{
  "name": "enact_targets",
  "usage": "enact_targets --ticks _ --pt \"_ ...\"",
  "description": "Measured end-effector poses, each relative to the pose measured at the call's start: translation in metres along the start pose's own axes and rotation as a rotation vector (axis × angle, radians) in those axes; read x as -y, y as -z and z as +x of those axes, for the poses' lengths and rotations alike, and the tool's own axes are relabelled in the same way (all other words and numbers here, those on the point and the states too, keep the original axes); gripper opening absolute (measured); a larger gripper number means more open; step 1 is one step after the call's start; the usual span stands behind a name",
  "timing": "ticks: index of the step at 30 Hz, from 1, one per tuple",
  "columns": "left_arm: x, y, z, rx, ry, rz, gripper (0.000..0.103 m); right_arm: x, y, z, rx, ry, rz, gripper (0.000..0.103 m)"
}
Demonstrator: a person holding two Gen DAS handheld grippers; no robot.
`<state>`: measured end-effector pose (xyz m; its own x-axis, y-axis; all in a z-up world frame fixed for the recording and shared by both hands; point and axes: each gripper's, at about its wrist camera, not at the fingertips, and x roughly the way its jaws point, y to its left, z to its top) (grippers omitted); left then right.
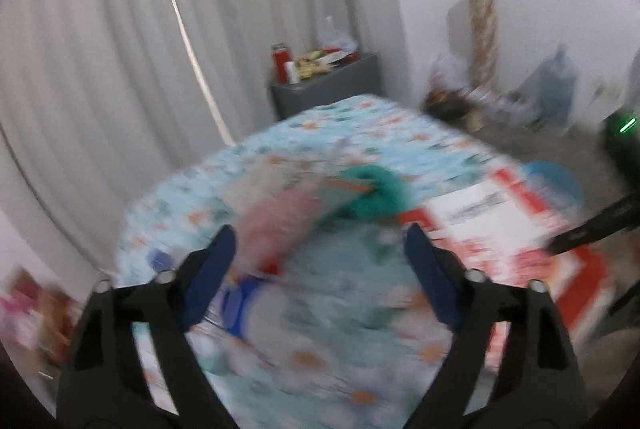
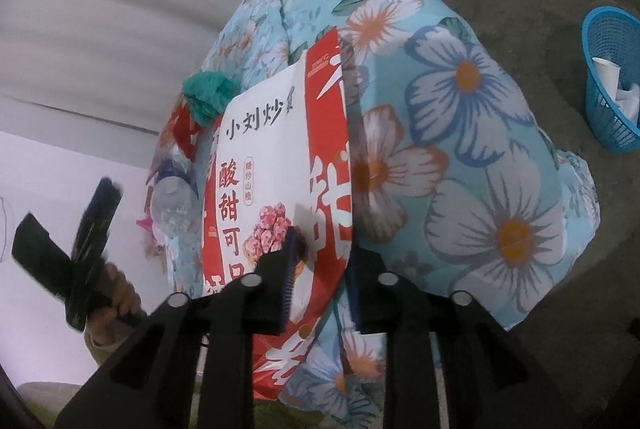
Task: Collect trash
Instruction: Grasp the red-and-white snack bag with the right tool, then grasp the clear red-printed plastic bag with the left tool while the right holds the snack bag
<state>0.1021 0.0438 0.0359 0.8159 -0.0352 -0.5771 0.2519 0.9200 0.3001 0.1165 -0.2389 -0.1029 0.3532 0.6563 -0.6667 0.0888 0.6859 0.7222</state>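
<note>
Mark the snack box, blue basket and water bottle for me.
snack box (image 2: 276, 157): right wrist view, white front panel.
blue basket (image 2: 600, 113): right wrist view, mesh wall.
water bottle (image 2: 174, 199): right wrist view, clear body, left of the box.

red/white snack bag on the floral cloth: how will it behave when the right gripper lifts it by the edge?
The snack bag looks like thin, flat printed film, so it will probably flop and sag from the right gripper. It seems empty, so likely very light. The glossy film may slip between the fingers, which straddle its edge.
</note>
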Motion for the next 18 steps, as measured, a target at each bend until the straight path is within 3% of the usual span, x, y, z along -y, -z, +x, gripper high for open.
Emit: enact_targets --ticks 2,6,10,14,18 --pt "0.007 -0.002 0.016 -0.014 -0.088 0.096 0.072 0.0 -0.001 0.0 0.004 -0.006 0.001 0.019" --pt "0.019 0.001 0.043 -0.065 -0.153 0.22 0.065 -0.001 -0.003 0.0 0.005 0.002 -0.011 0.019" --pt "0.036 0.012 0.071 -0.102 -0.308 0.427 0.058 0.0 -0.005 0.0 0.01 0.0 -0.008 0.018" --pt "0.038 0.015 0.082 -0.118 -0.35 0.487 0.055 0.001 -0.006 -0.002 0.015 -0.005 -0.013 0.017" --pt "0.033 0.011 0.086 -0.13 -0.342 0.473 0.045 0.004 -0.006 -0.003 0.014 -0.021 0.003 0.017"
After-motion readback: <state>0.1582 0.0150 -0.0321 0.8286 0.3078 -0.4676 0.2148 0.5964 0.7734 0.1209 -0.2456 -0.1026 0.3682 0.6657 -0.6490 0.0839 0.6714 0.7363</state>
